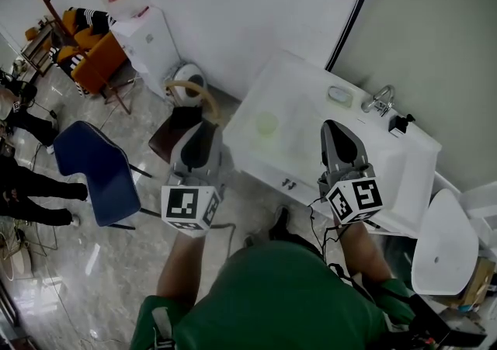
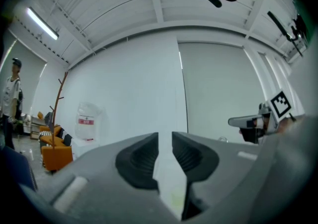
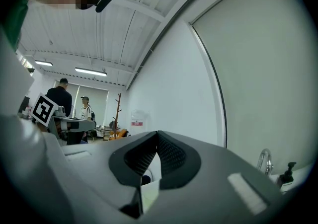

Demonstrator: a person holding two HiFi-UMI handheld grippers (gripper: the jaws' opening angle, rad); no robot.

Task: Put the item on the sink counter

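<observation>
A white sink counter [image 1: 307, 162] stands against the wall ahead. A pale green round item [image 1: 266, 123] sits on its left part, with a soap dish [image 1: 339, 95], a tap [image 1: 380, 98] and a dark dispenser [image 1: 400, 125] along its back edge. My left gripper [image 1: 200, 127] [image 2: 165, 141] hovers level before the counter's left edge, its jaws drawn together to a narrow slit with nothing between them. My right gripper [image 1: 335, 127] [image 3: 157, 136] is over the counter's front, jaws meeting at the tips and empty.
A blue chair [image 1: 97, 170] is on the floor at left, and a brown stool [image 1: 172, 137] stands by the counter's left end. Further back are a water dispenser [image 1: 144, 34] and orange seating [image 1: 97, 57]. People [image 1: 23, 185] stand at far left. A white round basin [image 1: 443, 244] is at right.
</observation>
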